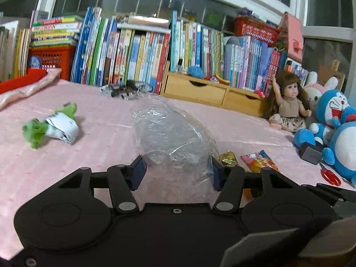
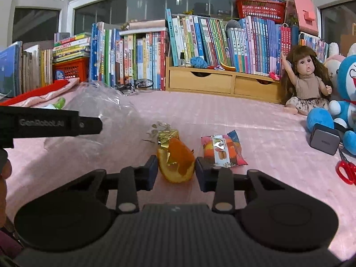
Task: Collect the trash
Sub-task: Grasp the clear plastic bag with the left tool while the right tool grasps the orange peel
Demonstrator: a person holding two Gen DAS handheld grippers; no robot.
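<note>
A crumpled clear plastic bag [image 1: 171, 133] lies on the pink bed cover, its near end between the wide-apart blue pads of my left gripper [image 1: 178, 174], which is open. My right gripper [image 2: 175, 171] is shut on an upright orange peel [image 2: 178, 164], with a pad pressed to each side. Gold foil [image 2: 168, 136] lies just behind the peel. A macaron snack packet [image 2: 222, 151] lies right of it. In the left wrist view, a green and white wrapper [image 1: 51, 126] lies far left. The bag [image 2: 100, 111] shows again behind the left gripper's black body [image 2: 44, 123].
Red scissors [image 2: 346, 170], a grey charger block [image 2: 324, 141], a doll [image 2: 308, 82] and blue plush toys [image 2: 347, 102] crowd the right side. Books and a wooden drawer unit [image 2: 222, 83] line the back. A folded pink blanket [image 1: 29, 86] lies at far left.
</note>
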